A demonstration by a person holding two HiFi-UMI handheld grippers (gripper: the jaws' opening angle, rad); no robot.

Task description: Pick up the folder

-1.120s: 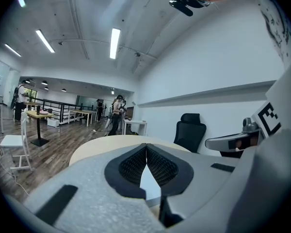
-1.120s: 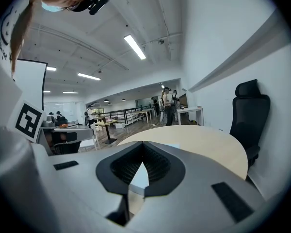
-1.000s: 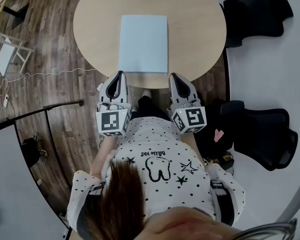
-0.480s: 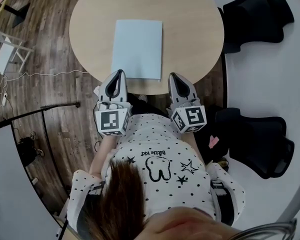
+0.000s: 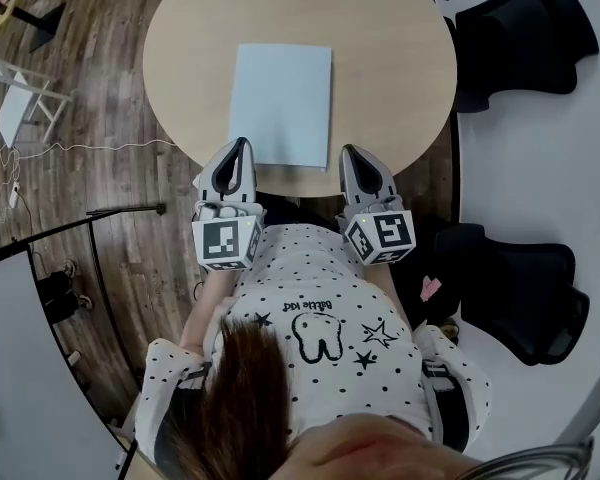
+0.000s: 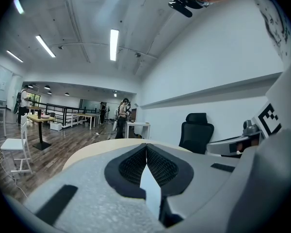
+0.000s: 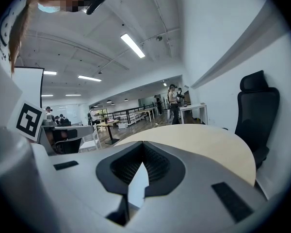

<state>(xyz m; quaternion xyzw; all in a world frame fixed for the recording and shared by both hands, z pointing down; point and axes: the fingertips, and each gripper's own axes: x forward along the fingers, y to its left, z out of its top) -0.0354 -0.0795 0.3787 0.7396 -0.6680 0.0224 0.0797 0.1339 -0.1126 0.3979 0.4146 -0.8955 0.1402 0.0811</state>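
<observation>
A pale blue folder lies flat on the round wooden table, its near edge close to the table's front rim. My left gripper is shut and empty, its tip just at the folder's near left corner. The right gripper is also shut with nothing in it, and its tip sits over the table's front edge, right of the folder. In the left gripper view the left gripper shows its jaws pressed together, with the table beyond. The right gripper looks the same in its own view, facing the tabletop.
Black office chairs stand at the right of the table and nearer me. A white chair and a cable are on the wood floor at the left. A black rail runs beside my left side.
Both grippers have edged forward toward the table; their tips now reach its front edge, the left one at the folder's near corner. Jaws stayed shut.
</observation>
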